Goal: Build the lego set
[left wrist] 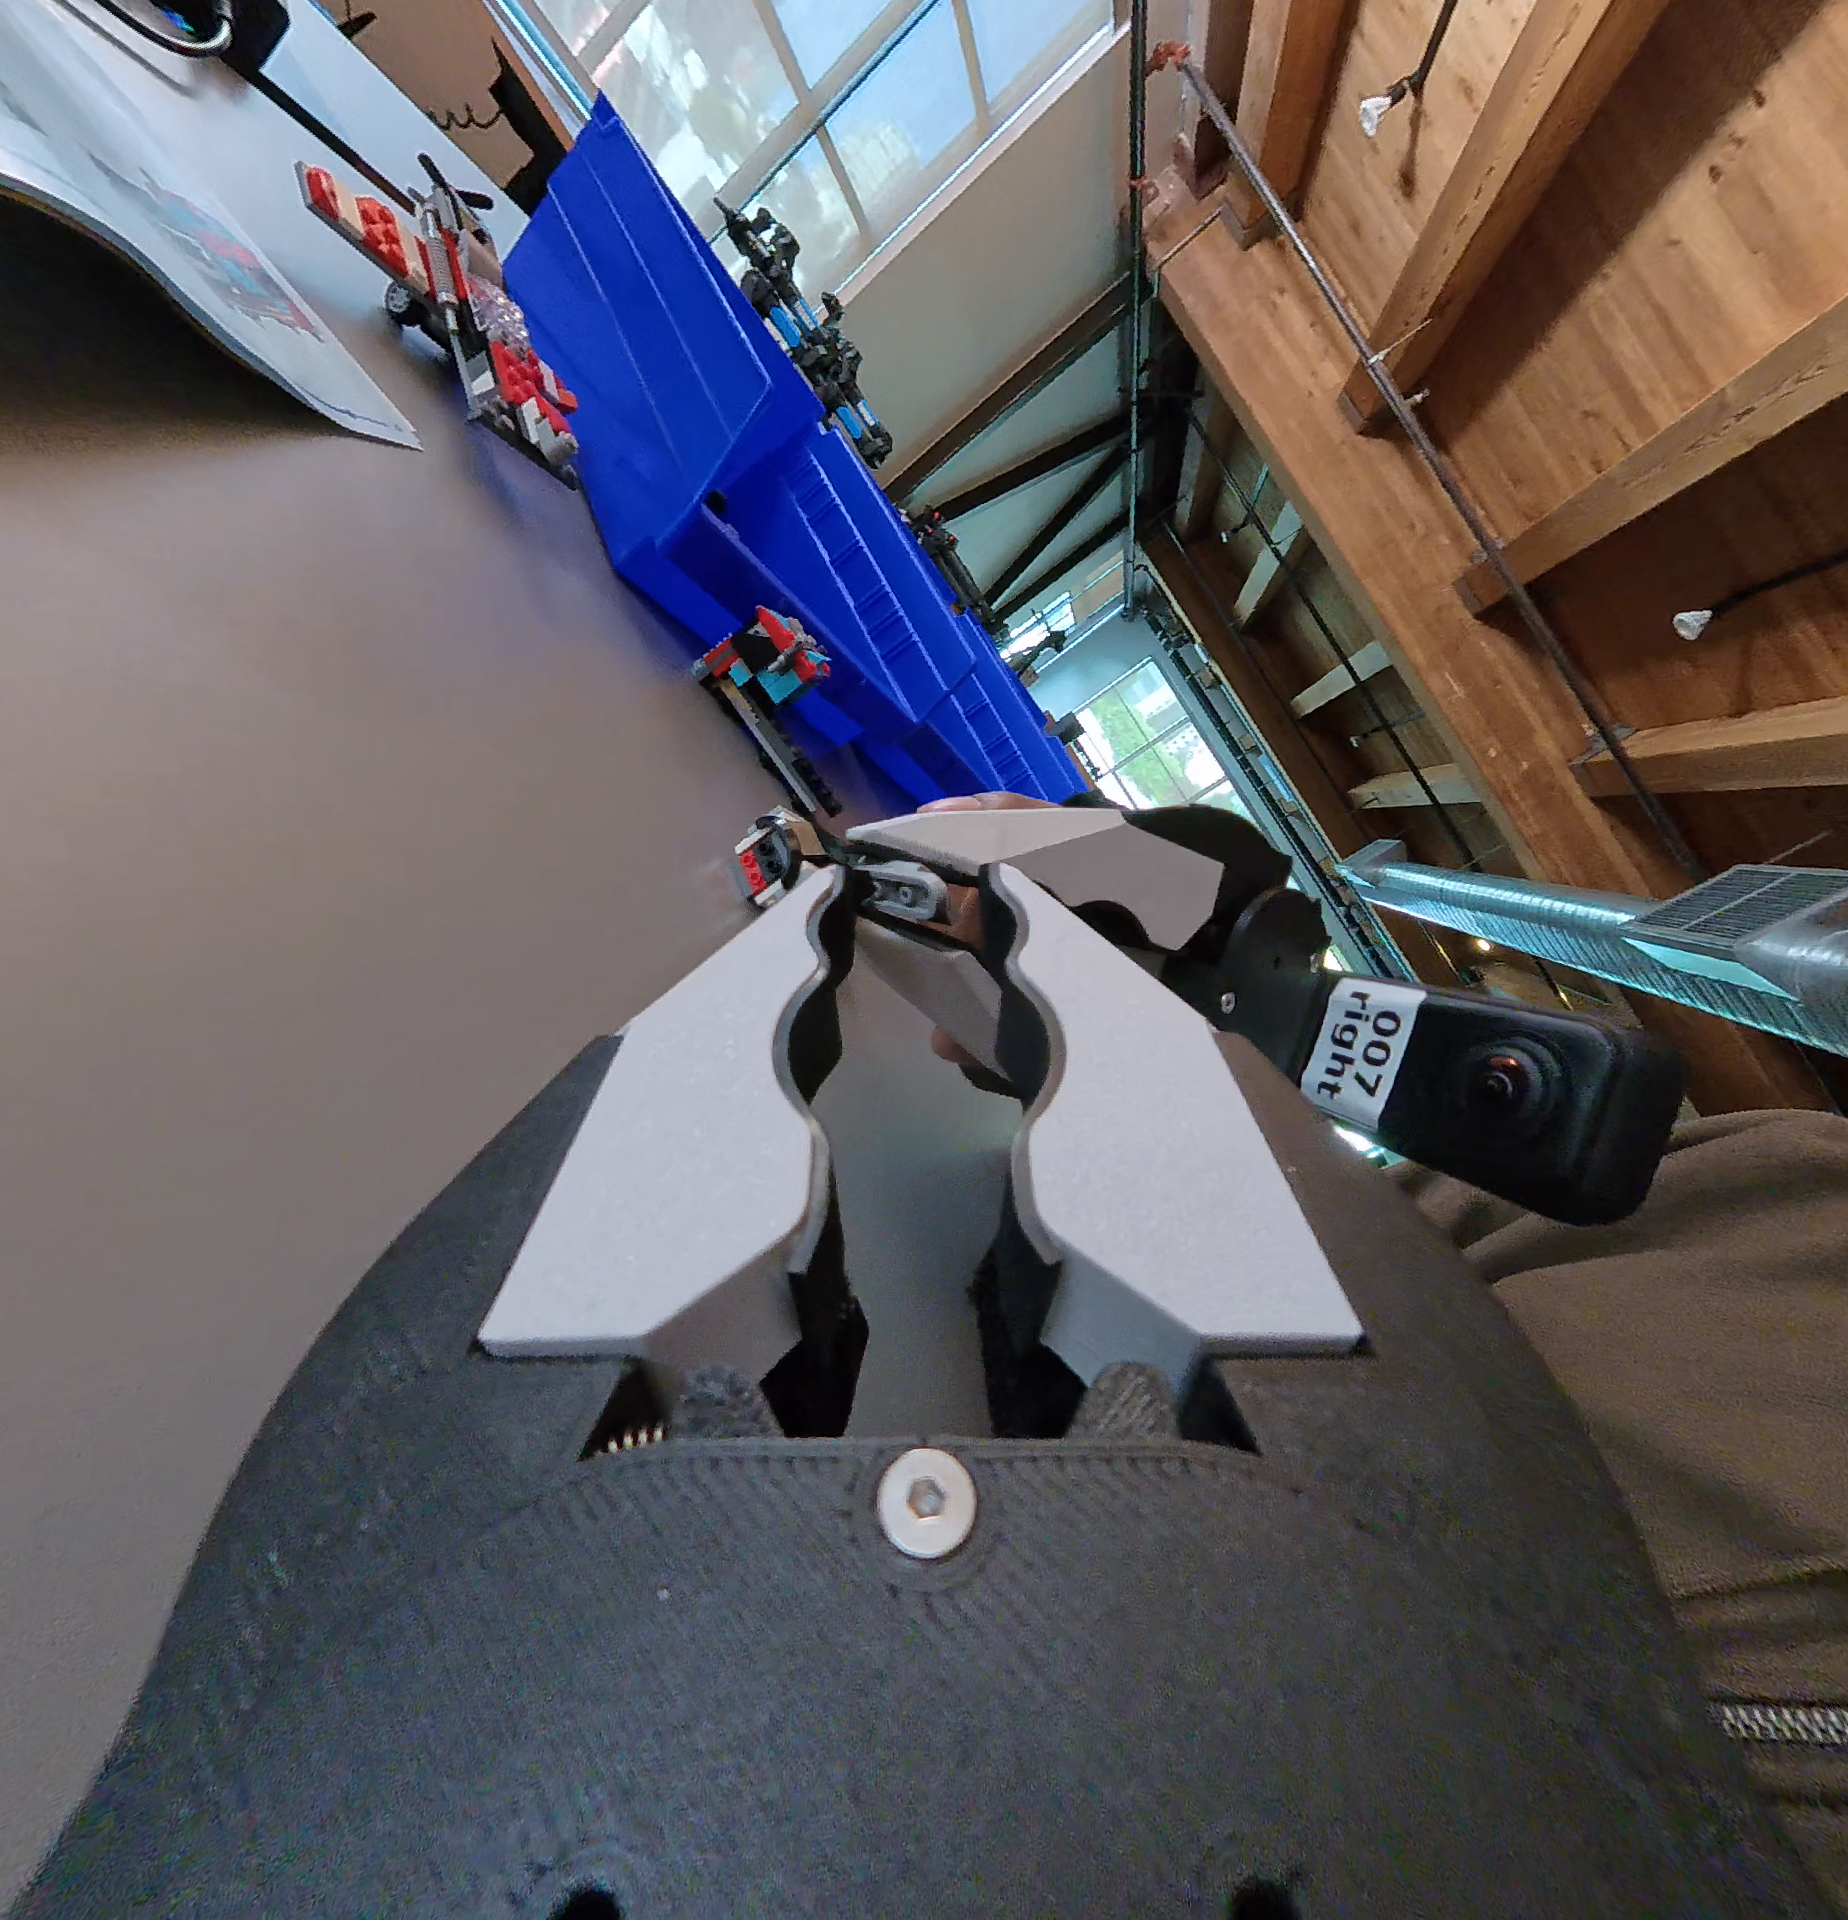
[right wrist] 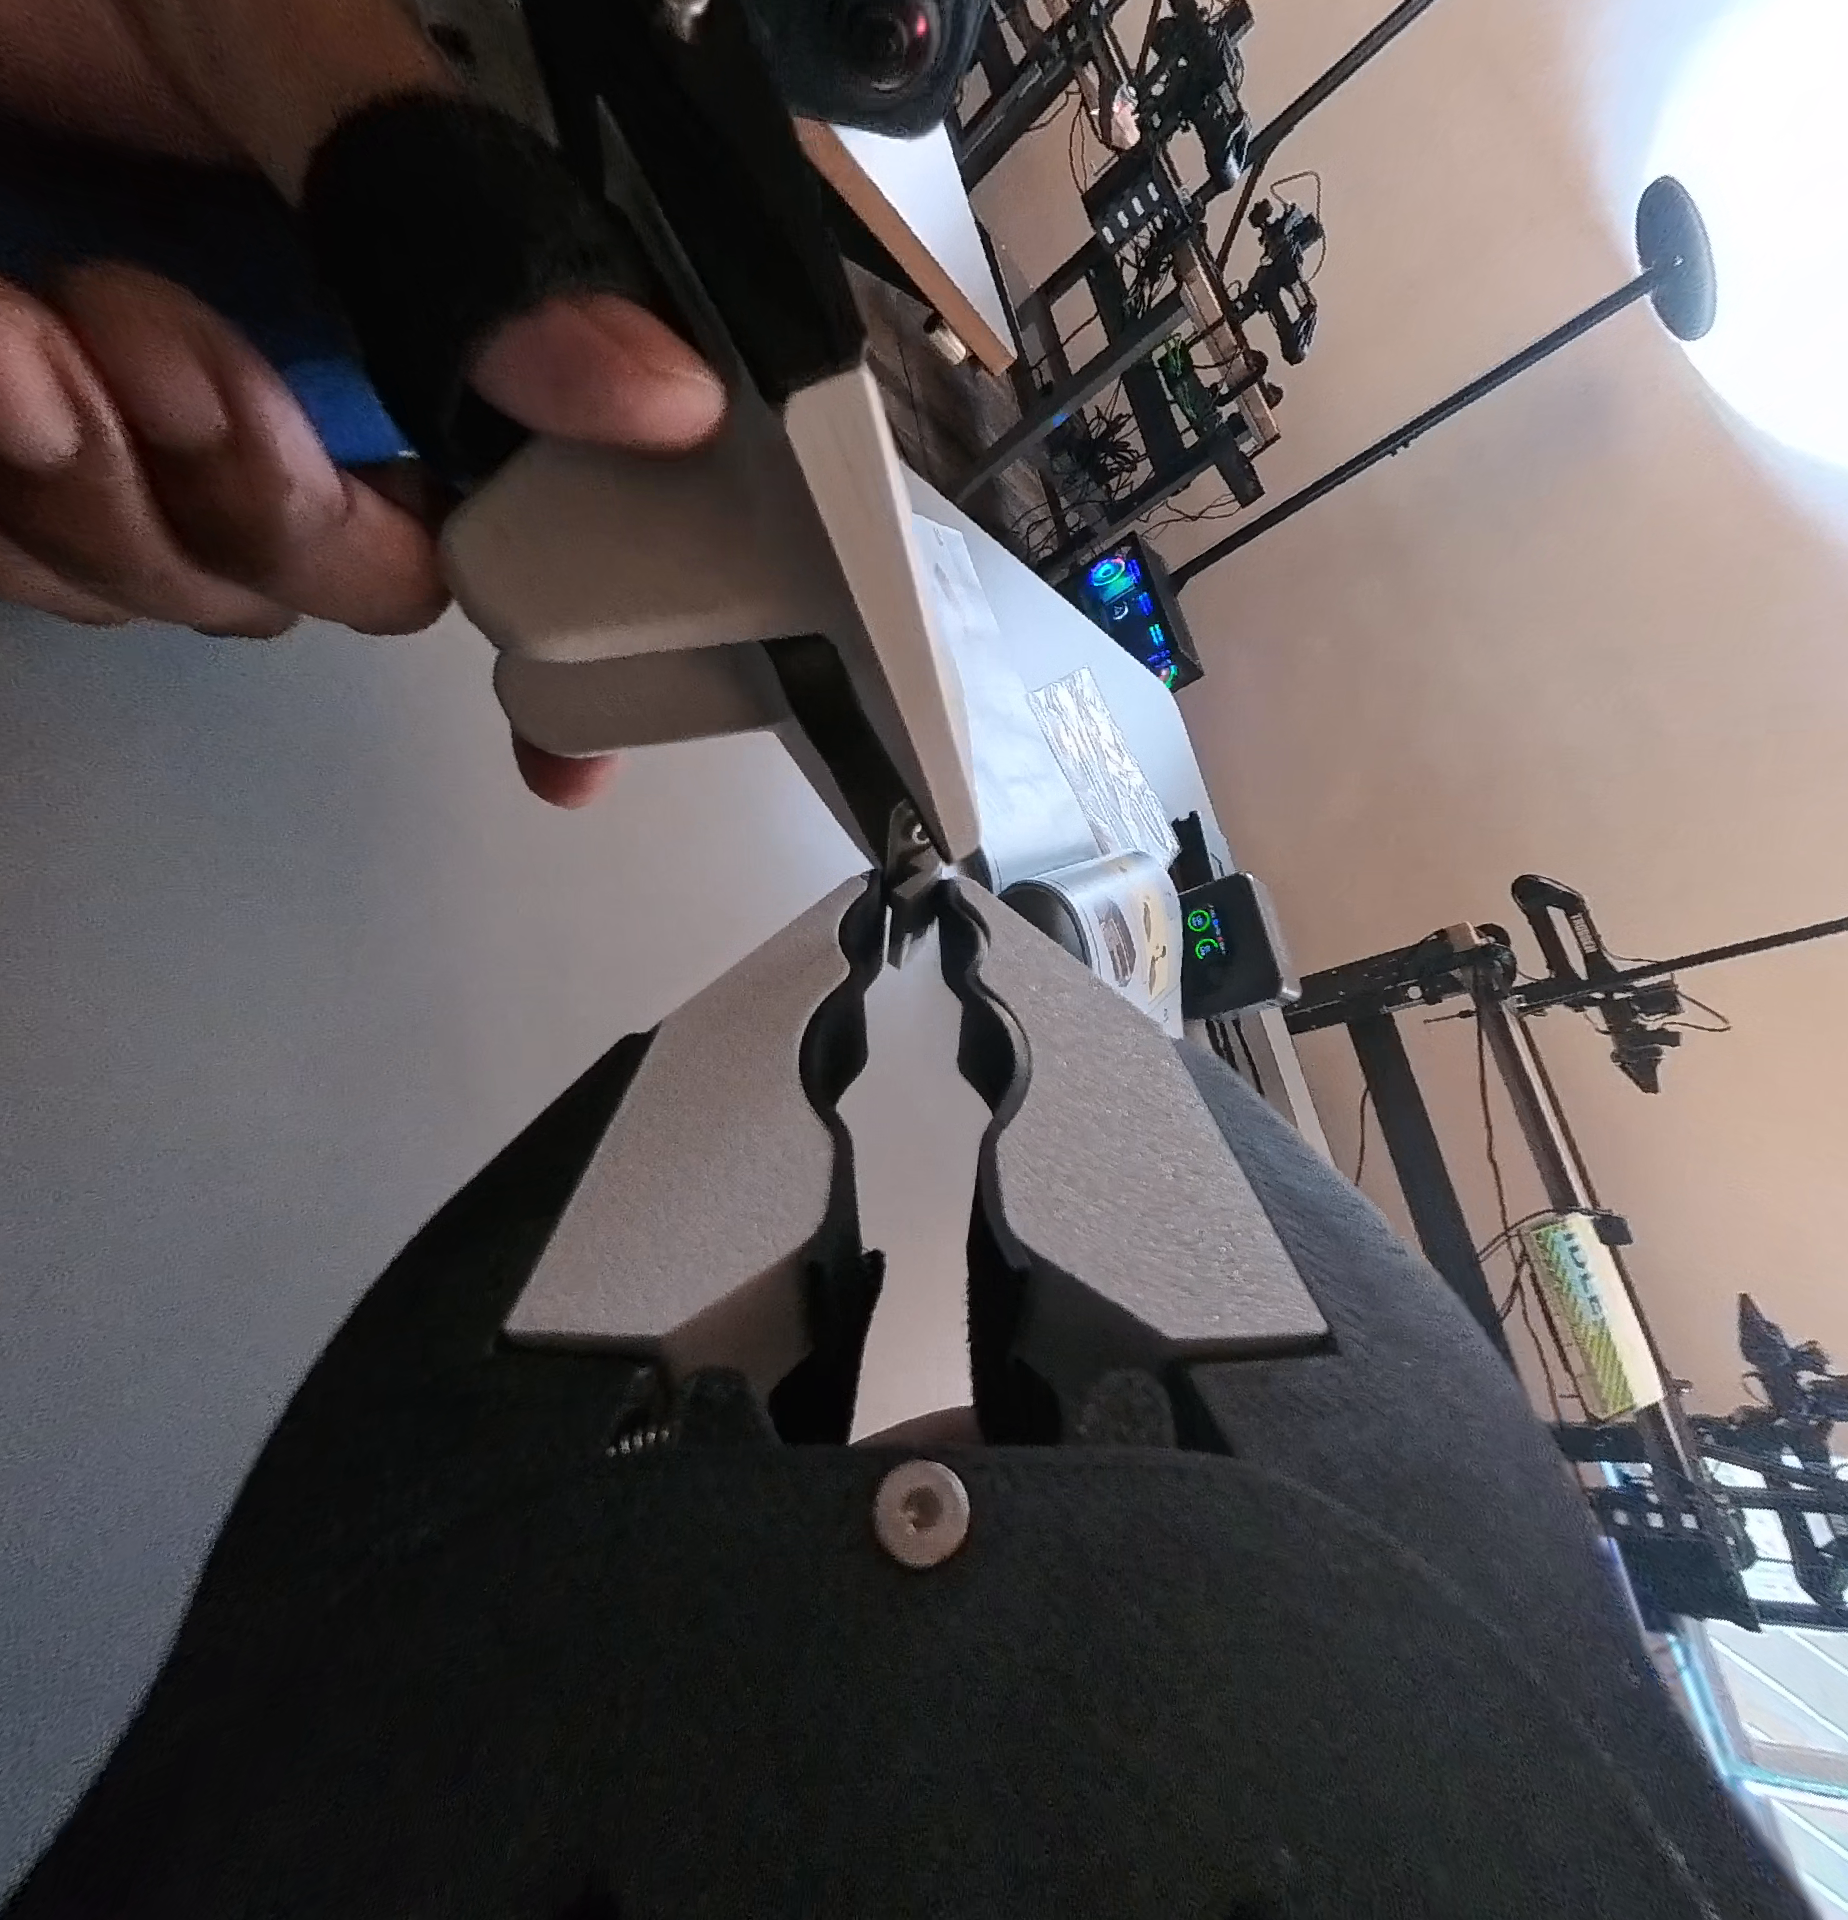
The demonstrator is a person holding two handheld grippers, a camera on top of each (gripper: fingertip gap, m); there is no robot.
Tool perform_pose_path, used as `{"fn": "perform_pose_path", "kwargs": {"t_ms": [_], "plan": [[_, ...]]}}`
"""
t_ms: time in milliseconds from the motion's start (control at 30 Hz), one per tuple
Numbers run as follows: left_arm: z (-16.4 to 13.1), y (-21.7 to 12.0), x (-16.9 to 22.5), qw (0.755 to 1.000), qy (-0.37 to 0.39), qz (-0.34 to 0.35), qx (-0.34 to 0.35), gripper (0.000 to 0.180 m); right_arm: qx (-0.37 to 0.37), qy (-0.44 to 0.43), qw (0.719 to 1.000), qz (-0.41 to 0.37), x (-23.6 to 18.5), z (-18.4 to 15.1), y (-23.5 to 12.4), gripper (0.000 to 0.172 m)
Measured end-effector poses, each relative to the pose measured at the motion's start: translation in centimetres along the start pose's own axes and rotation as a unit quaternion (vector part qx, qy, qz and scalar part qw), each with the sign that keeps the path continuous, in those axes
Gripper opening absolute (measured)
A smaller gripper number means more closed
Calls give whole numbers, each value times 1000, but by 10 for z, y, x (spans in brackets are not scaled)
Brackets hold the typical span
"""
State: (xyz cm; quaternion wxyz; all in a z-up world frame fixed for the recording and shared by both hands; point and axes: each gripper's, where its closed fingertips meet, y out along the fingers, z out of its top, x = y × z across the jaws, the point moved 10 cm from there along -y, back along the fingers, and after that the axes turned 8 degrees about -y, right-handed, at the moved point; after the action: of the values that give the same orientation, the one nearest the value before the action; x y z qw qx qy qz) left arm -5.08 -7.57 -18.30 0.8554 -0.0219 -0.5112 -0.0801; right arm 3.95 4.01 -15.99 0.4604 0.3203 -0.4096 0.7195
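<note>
My right gripper [right wrist: 909, 899] is shut on a small dark grey brick piece [right wrist: 907, 916], pinched at its fingertips. In the left wrist view the right gripper [left wrist: 870, 878] reaches in from the right, with the grey piece [left wrist: 904, 894] lying between my left gripper's tips. My left gripper [left wrist: 915, 883] is open, its pads standing apart on either side of the piece and the right fingertips. In the right wrist view the left gripper [right wrist: 925, 831] comes down from the upper left, its tips right at the piece. A hand [right wrist: 172, 416] holds it.
A row of blue bins [left wrist: 671, 343] stands along the table's far edge. Brick models [left wrist: 504, 343] [left wrist: 769, 655] and a small red and grey one [left wrist: 764, 857] sit by the bins. An open booklet [left wrist: 224, 270] lies at the left. A small device with green lights [right wrist: 1226, 935] is nearby. The tips of both grippers are at nearly the same place.
</note>
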Motion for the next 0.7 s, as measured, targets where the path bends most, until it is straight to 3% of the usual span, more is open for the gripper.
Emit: {"fn": "perform_pose_path", "kwargs": {"t_ms": [433, 700], "plan": [[0, 5, 5, 995, 70, 68, 15, 17, -42, -76, 995, -51, -7, -1, 8, 11], [1, 4, 1, 997, 49, 44, 29, 10, -43, -97, 991, -79, -7, 0, 9, 11]]}}
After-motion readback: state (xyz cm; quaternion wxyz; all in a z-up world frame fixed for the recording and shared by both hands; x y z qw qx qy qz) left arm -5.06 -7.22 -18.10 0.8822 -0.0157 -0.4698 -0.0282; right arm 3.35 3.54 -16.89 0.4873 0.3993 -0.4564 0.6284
